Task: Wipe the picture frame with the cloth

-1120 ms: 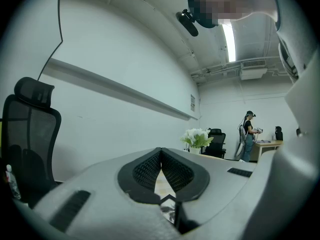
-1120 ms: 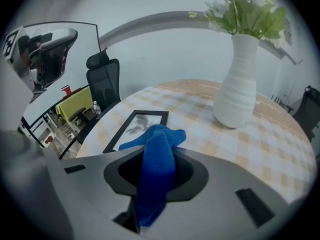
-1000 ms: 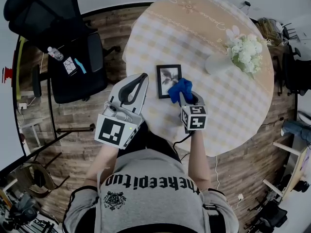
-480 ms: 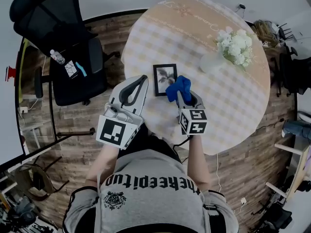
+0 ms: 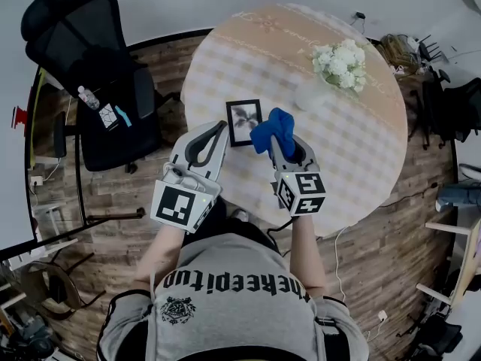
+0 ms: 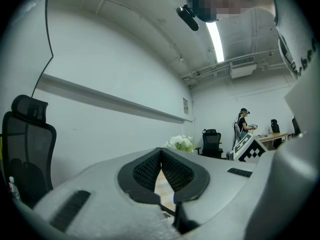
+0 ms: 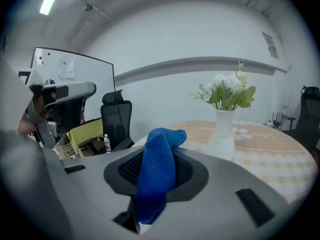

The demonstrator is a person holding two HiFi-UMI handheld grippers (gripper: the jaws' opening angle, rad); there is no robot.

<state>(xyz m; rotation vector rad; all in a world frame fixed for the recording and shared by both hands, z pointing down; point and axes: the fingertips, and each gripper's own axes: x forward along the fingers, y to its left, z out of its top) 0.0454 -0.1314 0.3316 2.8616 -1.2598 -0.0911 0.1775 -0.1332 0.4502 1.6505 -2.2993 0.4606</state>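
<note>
Head view, counter (image 5: 361, 149): round, under a checked cover. We judge a hard stroke could ruck that cover and carry the picture frame (image 5: 242, 122) toward the near edge.
Left tongs (image 5: 220, 128): tips pressed together with nothing between them. They hover by the frame's near left corner and touch nothing that we can see. Since nothing pins the frame, a sideways wipe may shove it along instead of cleaning it.
Right tongs (image 5: 288, 147): clamped on the blue cloth (image 5: 272, 128), which bulges out past the tips. If the hard tips meet the glass before the fabric does, we expect a scratch.
Vase (image 5: 308, 94): tall and narrow, holding white flowers (image 5: 340, 62). It stands far and right of the frame, well apart from it. A wide sweep that way could topple it.
Picture frame: lies flat on the near left part of the counter, with the left tongs on its near left side and the cloth at its right edge.
Cloth: bunched into a wad at the frame's right edge. We cannot tell whether it presses on the frame. Its loose tail hangs from the grip, so dragging could pull it free.
</note>
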